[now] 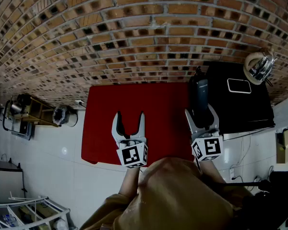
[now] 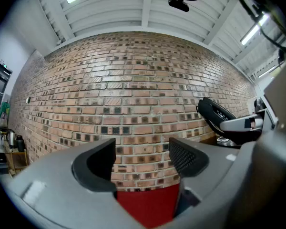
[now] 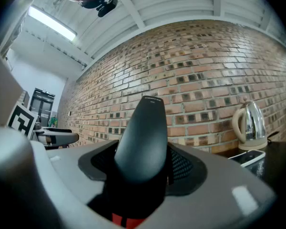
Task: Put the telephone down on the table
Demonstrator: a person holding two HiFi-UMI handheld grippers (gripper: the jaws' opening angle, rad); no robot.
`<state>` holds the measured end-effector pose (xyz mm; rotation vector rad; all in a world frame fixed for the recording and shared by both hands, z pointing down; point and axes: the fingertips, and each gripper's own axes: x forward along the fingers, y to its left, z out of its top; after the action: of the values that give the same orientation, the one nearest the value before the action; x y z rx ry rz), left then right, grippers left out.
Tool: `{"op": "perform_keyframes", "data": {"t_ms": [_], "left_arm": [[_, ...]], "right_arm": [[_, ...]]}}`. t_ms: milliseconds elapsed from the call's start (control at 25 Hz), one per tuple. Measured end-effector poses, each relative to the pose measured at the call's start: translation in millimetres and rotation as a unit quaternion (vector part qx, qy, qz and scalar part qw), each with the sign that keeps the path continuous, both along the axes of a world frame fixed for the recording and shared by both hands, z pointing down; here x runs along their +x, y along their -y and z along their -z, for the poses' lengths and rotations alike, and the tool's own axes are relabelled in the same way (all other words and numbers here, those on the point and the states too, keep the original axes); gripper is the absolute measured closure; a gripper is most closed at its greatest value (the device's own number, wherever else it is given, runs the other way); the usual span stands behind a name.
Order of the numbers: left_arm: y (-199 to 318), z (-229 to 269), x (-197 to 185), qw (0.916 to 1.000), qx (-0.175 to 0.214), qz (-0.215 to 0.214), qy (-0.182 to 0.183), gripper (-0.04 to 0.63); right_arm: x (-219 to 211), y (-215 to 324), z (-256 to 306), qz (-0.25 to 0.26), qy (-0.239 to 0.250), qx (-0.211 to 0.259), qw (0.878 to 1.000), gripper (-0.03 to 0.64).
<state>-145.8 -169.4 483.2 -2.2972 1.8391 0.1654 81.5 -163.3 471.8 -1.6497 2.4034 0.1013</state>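
Observation:
A black telephone handset sticks out forward from my right gripper, whose jaws are shut on its lower end. In the right gripper view the handset rises between the two pads, pointing at the brick wall. It hangs above the right edge of the red table. My left gripper is held over the red table's near half, open, with nothing between its fingers. From the left gripper view the handset shows at the right, clamped in the other gripper.
A black cabinet top stands right of the red table, carrying a white-framed phone and a steel kettle. The brick wall runs behind both. A wooden shelf unit sits at the far left.

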Motion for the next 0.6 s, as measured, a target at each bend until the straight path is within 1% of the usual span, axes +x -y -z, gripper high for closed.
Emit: {"op": "perform_keyframes", "data": {"t_ms": [160, 440, 600], "left_arm": [[3.9, -3.3, 2.6, 1.0, -0.002, -0.007, -0.002, 0.264], [10.6, -7.6, 4.9, 0.9999, -0.008, -0.013, -0.003, 0.264], [15.2, -15.2, 5.1, 0.9998, -0.012, -0.018, -0.001, 0.264]], "right_arm": [[1.1, 3.3, -4.2, -0.003, -0.002, -0.01, 1.0, 0.318], [-3.9, 10.0, -11.4, 0.007, -0.003, -0.01, 1.0, 0.318], [-8.1, 18.3, -33.4, 0.015, 0.001, -0.043, 0.999, 0.318]]}}
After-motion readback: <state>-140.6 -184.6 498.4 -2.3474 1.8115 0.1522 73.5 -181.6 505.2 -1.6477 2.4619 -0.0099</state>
